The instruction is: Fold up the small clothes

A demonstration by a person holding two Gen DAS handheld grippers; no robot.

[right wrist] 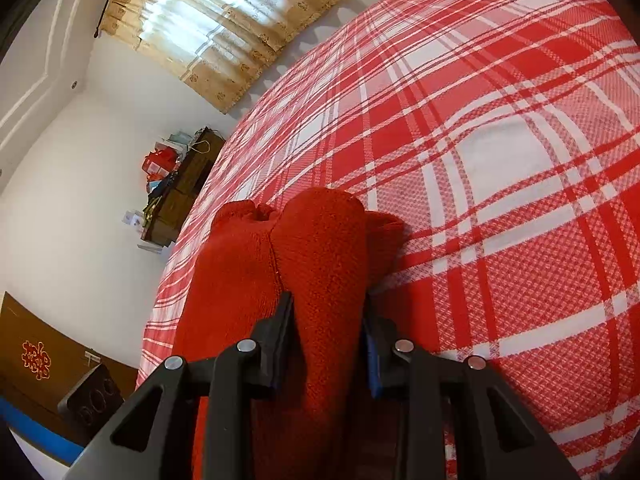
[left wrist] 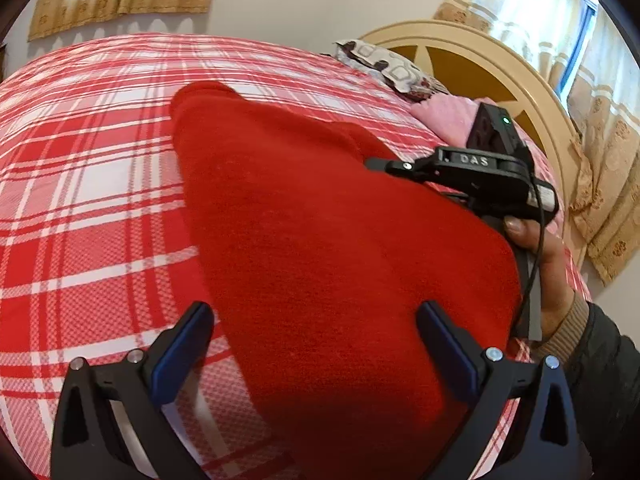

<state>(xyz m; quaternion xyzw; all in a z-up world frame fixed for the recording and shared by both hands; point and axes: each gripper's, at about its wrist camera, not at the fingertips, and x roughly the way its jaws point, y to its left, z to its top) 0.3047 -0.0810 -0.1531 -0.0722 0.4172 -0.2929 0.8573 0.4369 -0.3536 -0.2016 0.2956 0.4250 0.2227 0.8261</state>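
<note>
A red knitted garment (left wrist: 320, 220) lies stretched along the red-and-white plaid bedspread (left wrist: 80, 200). My left gripper (left wrist: 316, 320) hovers over its near end, jaws wide apart, the cloth passing between and below the blue pads without being pinched. The right gripper (left wrist: 374, 163), held by a hand (left wrist: 548, 252), reaches in from the right onto the garment's edge. In the right wrist view the right gripper (right wrist: 328, 316) is shut on a thick raised fold of the red garment (right wrist: 324, 248), both pads pressing its sides; another fold lies to the left.
A cream and brown headboard (left wrist: 480, 64) and a patterned pillow (left wrist: 388, 68) stand at the bed's far right. Curtains (right wrist: 216, 24) hang on the wall. A dark cabinet (right wrist: 180, 196) with bags stands beyond the bed's edge.
</note>
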